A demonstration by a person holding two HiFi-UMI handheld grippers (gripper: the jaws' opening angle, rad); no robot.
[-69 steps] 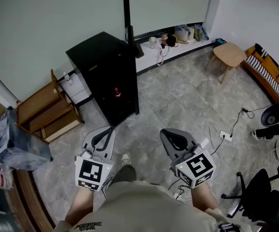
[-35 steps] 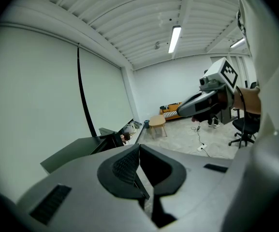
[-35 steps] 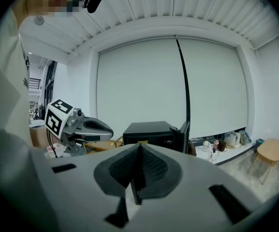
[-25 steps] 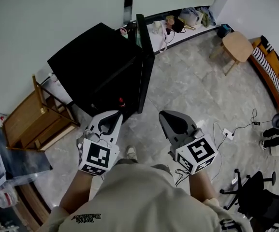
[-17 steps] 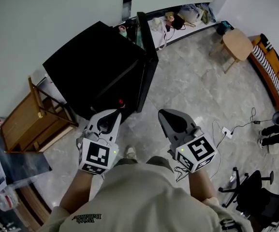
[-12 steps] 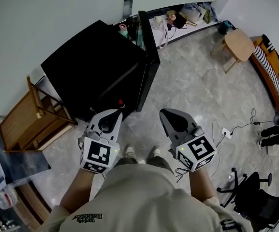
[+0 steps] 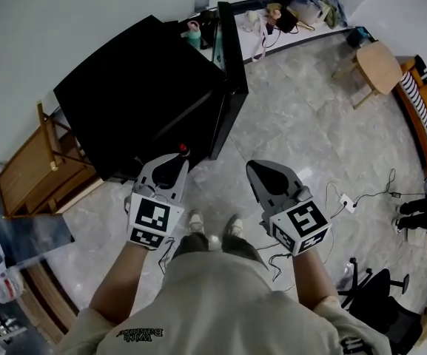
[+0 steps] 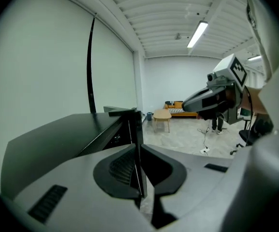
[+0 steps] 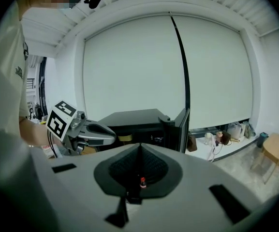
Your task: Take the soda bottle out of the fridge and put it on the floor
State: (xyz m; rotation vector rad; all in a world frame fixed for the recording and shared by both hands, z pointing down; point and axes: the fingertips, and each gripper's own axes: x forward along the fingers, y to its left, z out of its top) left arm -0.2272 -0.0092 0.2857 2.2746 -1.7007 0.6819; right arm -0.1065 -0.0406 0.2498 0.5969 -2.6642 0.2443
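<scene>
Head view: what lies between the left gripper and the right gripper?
Grey floor tiles and the person's two shoes lie between the left gripper and the right gripper, as the head view shows.

Left gripper (image 8: 139, 153) low in the middle, fingers (image 8: 120, 170) pressed together, nothing between. Just beyond the tips, black fridge (image 8: 71, 134) with its door (image 8: 135, 124) seen edge-on. Right gripper (image 8: 187, 103) high at the right, above pale floor (image 8: 187, 139). Far back, a wooden stool (image 8: 162, 116) near an orange sofa (image 8: 178, 106).
</scene>
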